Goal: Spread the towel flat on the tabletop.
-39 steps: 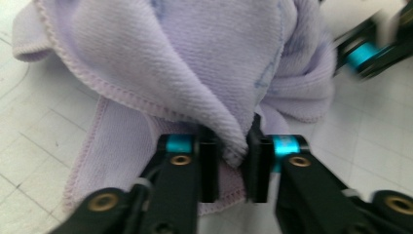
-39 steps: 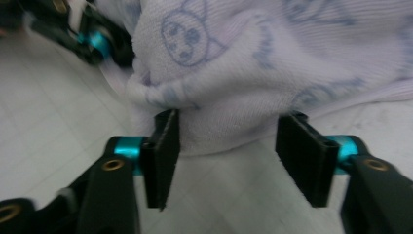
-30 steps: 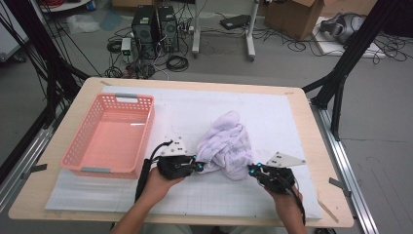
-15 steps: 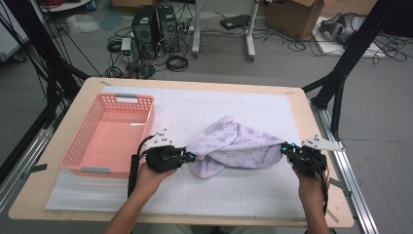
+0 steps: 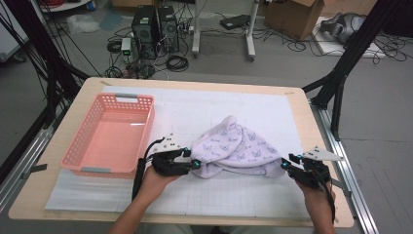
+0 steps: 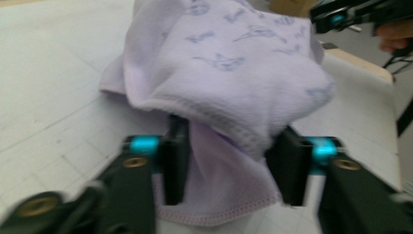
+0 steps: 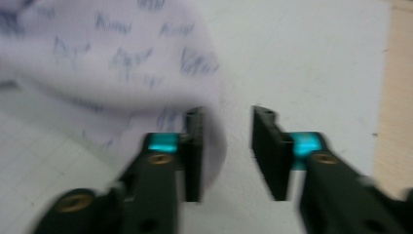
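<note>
Left fingers: the left gripper [image 6: 229,165] has just been opening; its two black fingers [image 6: 176,165] now stand apart, with a fold of the lilac towel [image 6: 229,63] lying loosely between them. The cloth touches the inner face of one finger, but the pads do not pinch it.
Right fingers: the right gripper [image 7: 226,151] has also just been opening; its fingers [image 7: 194,153] are spread with a bare gap between them. The towel's edge [image 7: 146,83] lies against the outer side of one finger, not inside the gap. This view is blurred.
Left gripper, from above: in the high view the left gripper [image 5: 191,163] rests at the towel's near left end, held in the person's left hand [image 5: 156,180], with a black cable looping off beside it.
Right gripper, from above: the right gripper [image 5: 288,165] sits at the towel's near right end, close to the right edge of the tabletop, held in the right hand [image 5: 316,195].
Towel: pale lilac with a small butterfly print [image 5: 236,148], lying stretched sideways between the two grippers, bunched and humped in the middle, flat on the white gridded mat [image 5: 219,105].
Basket: a pink plastic basket [image 5: 112,139] stands on the left part of the mat, just beside the left gripper and apart from the towel.
Tabletop: light wood [image 5: 311,126], showing around the mat's borders.
</note>
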A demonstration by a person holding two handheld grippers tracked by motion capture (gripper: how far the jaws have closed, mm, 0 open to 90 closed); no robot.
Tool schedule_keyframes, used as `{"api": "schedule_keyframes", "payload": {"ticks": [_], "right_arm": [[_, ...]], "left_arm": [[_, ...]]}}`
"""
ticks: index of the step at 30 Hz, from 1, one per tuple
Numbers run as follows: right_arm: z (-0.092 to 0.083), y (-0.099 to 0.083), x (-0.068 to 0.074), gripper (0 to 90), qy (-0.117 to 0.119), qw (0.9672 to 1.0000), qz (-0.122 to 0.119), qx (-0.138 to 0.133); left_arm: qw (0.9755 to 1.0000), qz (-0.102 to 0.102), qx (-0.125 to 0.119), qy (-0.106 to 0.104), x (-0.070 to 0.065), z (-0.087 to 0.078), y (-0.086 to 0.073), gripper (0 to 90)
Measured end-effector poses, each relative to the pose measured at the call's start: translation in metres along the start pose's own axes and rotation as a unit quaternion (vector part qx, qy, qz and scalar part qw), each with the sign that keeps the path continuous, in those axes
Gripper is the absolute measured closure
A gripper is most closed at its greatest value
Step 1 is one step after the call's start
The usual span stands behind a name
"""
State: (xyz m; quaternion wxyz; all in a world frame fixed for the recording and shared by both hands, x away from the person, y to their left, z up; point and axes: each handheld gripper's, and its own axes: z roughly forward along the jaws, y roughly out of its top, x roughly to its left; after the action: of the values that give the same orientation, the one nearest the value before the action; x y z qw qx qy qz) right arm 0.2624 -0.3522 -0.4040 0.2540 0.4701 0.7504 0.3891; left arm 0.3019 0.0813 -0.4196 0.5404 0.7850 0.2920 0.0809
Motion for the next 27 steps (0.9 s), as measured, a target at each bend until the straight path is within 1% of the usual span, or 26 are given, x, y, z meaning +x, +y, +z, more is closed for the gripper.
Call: {"api": "schedule_keyframes", "payload": {"ticks": [1,2,3,4,6,8,9,10,12,13,14,15,16,17,18,19,20,21,22,23,24,25,27], "right_arm": [[-0.003,0.002,-0.001,48.8,-0.003,0.9998,0.011,-0.016],[-0.006,0.006,-0.001,44.1,-0.005,0.9994,0.018,-0.031],[-0.006,0.006,-0.001,44.1,-0.005,0.9994,0.018,-0.031],[-0.004,0.015,0.004,40.3,0.0,0.9989,0.014,-0.045],[0.007,0.025,0.012,38.2,0.023,0.9991,-0.004,-0.035],[0.023,0.033,0.022,36.4,0.045,0.9985,-0.01,-0.028],[0.023,0.033,0.022,36.4,0.045,0.9985,-0.01,-0.028],[0.041,0.04,0.032,34.9,0.072,0.997,-0.003,-0.028],[0.058,0.048,0.042,33.9,0.082,0.9963,-0.012,-0.022],[0.058,0.048,0.042,33.9,0.082,0.9963,-0.012,-0.022],[0.073,0.055,0.051,34.0,0.084,0.996,-0.028,-0.01],[0.081,0.057,0.055,34.5,0.086,0.9958,-0.031,-0.001],[0.089,0.058,0.057,36.5,0.087,0.9956,-0.035,0.009],[0.095,0.058,0.059,42.2,0.091,0.995,-0.036,0.02],[0.099,0.057,0.06,53.4,0.103,0.9936,-0.034,0.03],[0.101,0.056,0.06,68.0,0.118,0.9917,-0.036,0.036],[0.102,0.055,0.062,75.5,0.122,0.9907,-0.043,0.041],[0.1,0.054,0.063,82.1,0.117,0.9908,-0.054,0.042],[0.1,0.054,0.063,82.1,0.117,0.9908,-0.054,0.042],[0.092,0.052,0.063,84.5,0.122,0.99,-0.064,0.033],[0.085,0.05,0.062,84.9,0.127,0.9892,-0.067,0.03],[0.078,0.048,0.062,85.0,0.13,0.9884,-0.076,0.02],[0.062,0.041,0.061,85.0,0.143,0.986,-0.086,0.012]], "left_arm": [[1.0,0.0,0.0,0.0,0.0,0.0,0.0,44.9],[1.0,-0.001,0.0,0.005,0.001,0.0,-0.002,43.0],[1.0,-0.003,0.001,0.008,0.002,0.0,-0.003,43.0],[0.9999,-0.007,-0.001,0.008,0.002,0.0,-0.004,41.0],[0.9999,-0.006,-0.002,0.009,0.003,-0.001,-0.005,40.3],[0.9999,-0.008,-0.006,0.008,0.003,-0.002,-0.005,39.9],[1.0,-0.004,-0.005,0.007,0.003,-0.003,-0.005,39.9],[1.0,-0.004,-0.006,0.006,0.003,-0.004,-0.005,39.7],[1.0,0.0,-0.004,0.005,0.003,-0.005,-0.007,39.7],[1.0,0.001,-0.004,0.005,0.002,-0.006,-0.007,39.7],[1.0,0.002,-0.004,0.005,0.003,-0.007,-0.008,39.6],[1.0,0.002,-0.005,0.005,0.003,-0.008,-0.009,39.6],[0.9999,-0.002,-0.009,0.006,0.005,-0.011,-0.01,39.7],[0.9999,-0.002,-0.009,0.006,0.006,-0.012,-0.011,39.7],[0.9999,-0.002,-0.009,0.006,0.006,-0.012,-0.011,39.7],[0.9999,-0.001,-0.009,0.005,0.006,-0.012,-0.012,39.8],[1.0,0.0,-0.006,0.005,0.006,-0.013,-0.012,39.8],[1.0,0.002,-0.008,0.003,0.006,-0.013,-0.013,39.9],[1.0,0.002,-0.008,0.003,0.006,-0.013,-0.013,39.9],[1.0,0.001,-0.009,0.004,0.006,-0.014,-0.013,39.9],[1.0,0.001,-0.009,0.004,0.006,-0.014,-0.013,39.9],[0.9999,0.002,-0.01,0.003,0.007,-0.015,-0.014,39.9],[0.9999,0.004,-0.011,0.005,0.007,-0.015,-0.014,39.8]]}}
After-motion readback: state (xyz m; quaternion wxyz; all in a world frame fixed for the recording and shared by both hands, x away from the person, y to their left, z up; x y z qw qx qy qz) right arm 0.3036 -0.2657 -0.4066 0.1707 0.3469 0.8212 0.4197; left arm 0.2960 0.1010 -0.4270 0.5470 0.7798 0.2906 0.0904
